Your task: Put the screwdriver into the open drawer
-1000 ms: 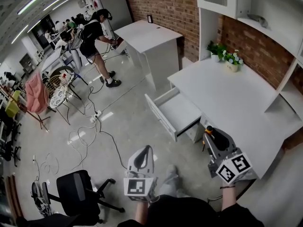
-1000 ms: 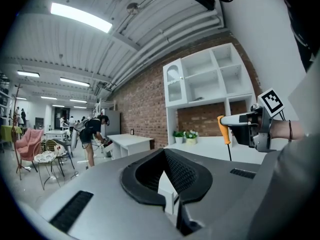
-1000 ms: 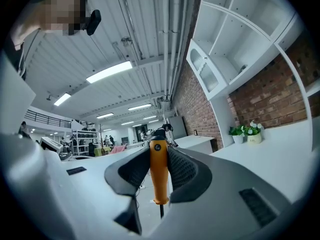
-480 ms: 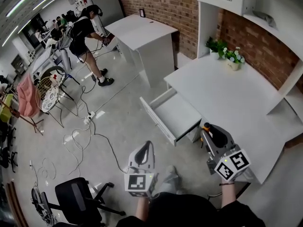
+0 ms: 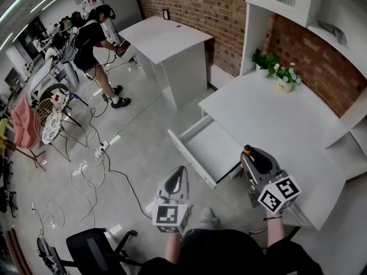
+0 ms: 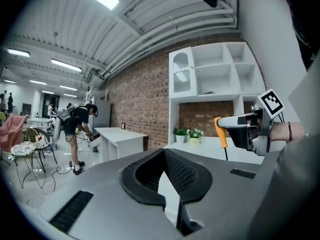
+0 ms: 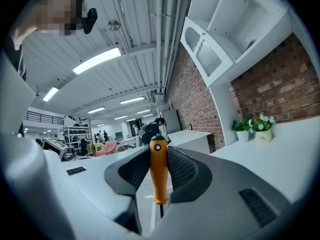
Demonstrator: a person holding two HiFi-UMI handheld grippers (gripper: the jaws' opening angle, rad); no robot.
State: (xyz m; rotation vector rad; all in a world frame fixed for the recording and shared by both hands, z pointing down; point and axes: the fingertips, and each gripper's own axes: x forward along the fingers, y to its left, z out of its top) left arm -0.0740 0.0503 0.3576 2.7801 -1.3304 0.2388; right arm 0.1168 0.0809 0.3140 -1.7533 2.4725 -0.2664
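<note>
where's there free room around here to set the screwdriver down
The open drawer looks bare inside, between its front panel and the white desk. The desk top is free across its middle; only its far corner by the brick wall holds two potted plants. Crowded: cables on the floor left of the drawer.

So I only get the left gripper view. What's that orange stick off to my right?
Observer: A screwdriver. The right gripper view shows the right claw clamped on its handle from both sides.
Visitor: Where's it headed?
Observer: The head view shows an open drawer under the desk, just ahead of that claw.
Visitor: Anything on the floor near us?
Observer: A black chair, off to the left of the left claw.
</note>
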